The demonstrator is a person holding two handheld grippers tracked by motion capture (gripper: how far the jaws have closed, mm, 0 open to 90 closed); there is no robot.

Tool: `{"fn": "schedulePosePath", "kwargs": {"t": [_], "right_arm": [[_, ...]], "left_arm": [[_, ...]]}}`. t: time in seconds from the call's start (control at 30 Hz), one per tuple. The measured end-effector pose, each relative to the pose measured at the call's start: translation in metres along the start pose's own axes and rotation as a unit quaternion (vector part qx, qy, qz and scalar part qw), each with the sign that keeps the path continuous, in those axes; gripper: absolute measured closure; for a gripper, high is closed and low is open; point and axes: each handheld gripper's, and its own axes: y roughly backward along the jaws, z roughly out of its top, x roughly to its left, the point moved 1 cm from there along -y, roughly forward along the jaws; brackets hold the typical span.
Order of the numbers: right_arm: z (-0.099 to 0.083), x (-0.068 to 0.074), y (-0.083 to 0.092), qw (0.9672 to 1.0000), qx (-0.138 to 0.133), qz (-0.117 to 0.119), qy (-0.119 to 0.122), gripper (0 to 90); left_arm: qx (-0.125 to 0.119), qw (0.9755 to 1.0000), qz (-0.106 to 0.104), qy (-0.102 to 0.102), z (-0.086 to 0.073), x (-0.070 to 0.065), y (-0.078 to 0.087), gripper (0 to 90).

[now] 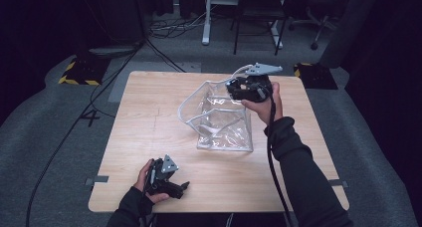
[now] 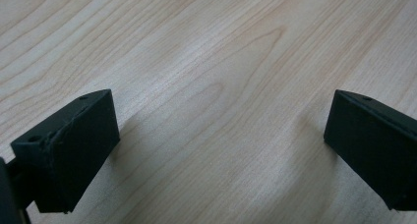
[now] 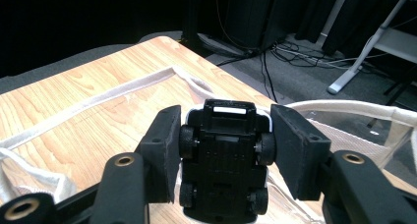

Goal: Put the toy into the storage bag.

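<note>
Wooden table (image 1: 149,137) — unlabelled toy car (image 3: 223,155) underside-up between right gripper (image 3: 223,157) jaws

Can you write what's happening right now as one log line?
right gripper: shut on toy car | over clear bag | left gripper: open, on table

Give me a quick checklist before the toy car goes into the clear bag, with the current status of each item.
1. Toy car clamped between the right gripper pads, underside towards the camera: ok.
2. Right gripper held over the clear bag: ok.
3. Bag mouth open wide enough: cannot tell.
4. Left gripper open, holding nothing, over bare table: ok.
5. Bag steadied by the left gripper: not ok, it stays apart.
</note>
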Motion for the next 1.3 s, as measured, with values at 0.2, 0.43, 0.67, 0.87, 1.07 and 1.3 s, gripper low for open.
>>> {"fn": "schedulePosePath", "kwargs": {"t": [0.2,0.43,0.67,0.87,1.07,1.3], "right_arm": [[0.002,-0.003,-0.008,0.9999,0.011,-0.001,-0.001,47.9],[0.000,-0.005,-0.014,0.9995,0.030,0.000,0.001,47.8],[-0.002,-0.008,-0.012,0.9985,0.050,0.022,0.007,47.7],[-0.002,-0.012,-0.009,0.9970,0.071,0.028,0.011,47.6],[-0.001,-0.015,-0.006,0.9944,0.096,0.042,0.018,47.5],[0.003,-0.017,0.000,0.9912,0.123,0.046,0.021,47.5]], "left_arm": [[0.000,1.0000,0.000,0.000,0.000,0.000,0.000,0.3],[0.000,1.0000,-0.001,-0.001,0.000,0.000,0.000,0.3],[0.000,1.0000,-0.001,-0.001,0.000,0.000,0.000,0.3],[0.001,1.0000,-0.001,-0.002,0.000,0.000,0.000,0.2],[0.001,1.0000,-0.001,-0.002,0.000,0.000,0.000,0.2],[0.001,1.0000,-0.001,-0.002,0.000,0.000,0.000,0.3]]}}
